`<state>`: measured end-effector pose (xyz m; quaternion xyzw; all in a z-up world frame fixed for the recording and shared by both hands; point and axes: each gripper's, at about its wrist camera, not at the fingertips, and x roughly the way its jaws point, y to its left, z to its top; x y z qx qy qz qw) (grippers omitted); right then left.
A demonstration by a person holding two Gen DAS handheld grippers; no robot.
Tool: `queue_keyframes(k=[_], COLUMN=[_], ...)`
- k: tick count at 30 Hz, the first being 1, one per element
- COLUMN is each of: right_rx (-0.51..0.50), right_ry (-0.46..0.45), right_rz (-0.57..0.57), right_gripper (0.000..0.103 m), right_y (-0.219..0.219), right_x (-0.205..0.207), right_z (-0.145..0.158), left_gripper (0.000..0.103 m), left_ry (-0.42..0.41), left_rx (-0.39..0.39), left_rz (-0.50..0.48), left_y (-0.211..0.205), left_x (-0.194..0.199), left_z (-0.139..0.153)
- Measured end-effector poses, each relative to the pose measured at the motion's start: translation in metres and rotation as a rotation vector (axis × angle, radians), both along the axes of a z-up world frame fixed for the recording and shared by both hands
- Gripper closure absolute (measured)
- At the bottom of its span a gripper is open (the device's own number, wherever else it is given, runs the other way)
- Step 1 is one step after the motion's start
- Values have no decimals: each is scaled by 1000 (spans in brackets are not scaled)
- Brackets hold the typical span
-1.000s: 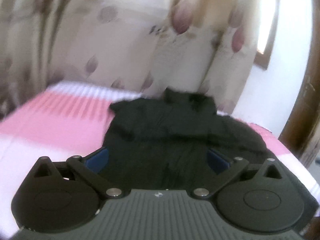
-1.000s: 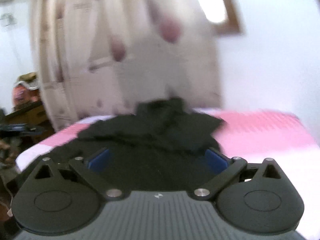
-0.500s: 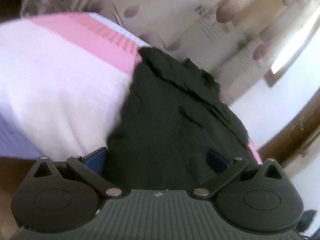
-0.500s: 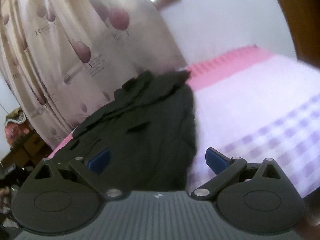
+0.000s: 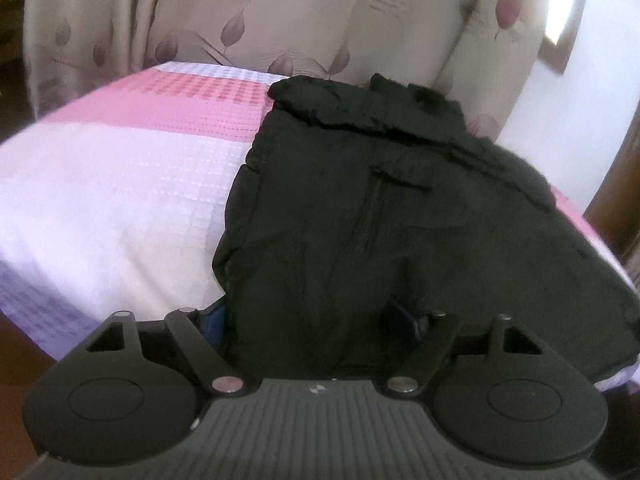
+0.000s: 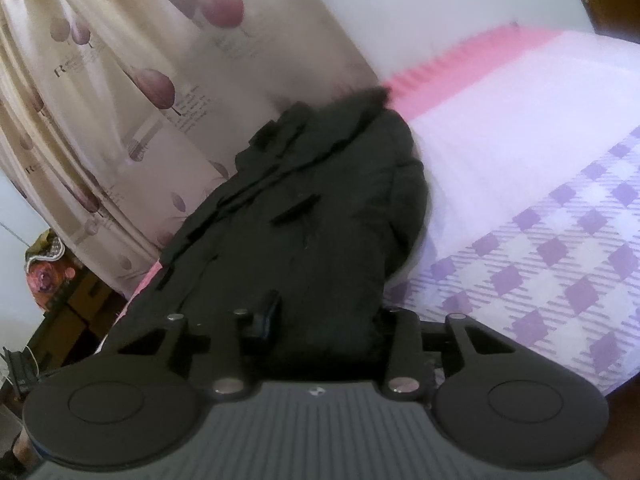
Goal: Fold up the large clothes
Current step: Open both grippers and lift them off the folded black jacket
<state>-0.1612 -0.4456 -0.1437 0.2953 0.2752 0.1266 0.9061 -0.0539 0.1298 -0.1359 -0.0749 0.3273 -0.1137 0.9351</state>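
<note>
A black padded jacket [image 5: 380, 200] lies lengthwise on the bed, its collar towards the curtain. My left gripper [image 5: 312, 316] sits at the near hem by the jacket's left edge. Its jaws are closing, the hem fills the gap between them, and the blue pads [image 5: 212, 318] stand wide apart. In the right wrist view the same jacket [image 6: 320, 208] runs away from me. My right gripper [image 6: 324, 320] is at the hem's right corner, jaws closing and narrow, with bunched fabric squeezed between them. One blue pad [image 6: 266, 316] shows; the other is hidden by the cloth.
The bed cover [image 5: 120, 184] is pink, white and lilac check, and spreads wide to the jacket's left. A patterned curtain [image 5: 260, 12] hangs behind the bed. A wooden post [image 5: 616, 200] stands at the right. Boxes and clutter [image 6: 44, 272] sit beside the bed.
Both grippers came down to the jacket's near hem. Both sets of jaws narrowed, the right much more, and fabric now sits between them. The right view rolled.
</note>
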Motion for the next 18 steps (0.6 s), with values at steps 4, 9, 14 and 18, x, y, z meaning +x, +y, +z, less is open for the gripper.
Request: queue_keyframes(k=[4, 9, 14, 18], right_rx=[-10, 1, 12, 15], right_ry=[1, -6, -13, -15], right_rz=[-7, -15, -21, -23], right_gripper=[66, 67, 67, 67], right_y=[2, 1, 0, 0], right_x=[-2, -3, -3, -4], right_z=[1, -1, -3, -4], left_gripper=[26, 25, 23, 21], left_ry=[-15, -41, -53, -65], left_rx=[61, 111, 152, 183], left_rz=[-2, -7, -7, -10], left_y=[-6, -14, -20, -25], left_x=[0, -2, -4, -4], left_z=[0, 1, 1, 0])
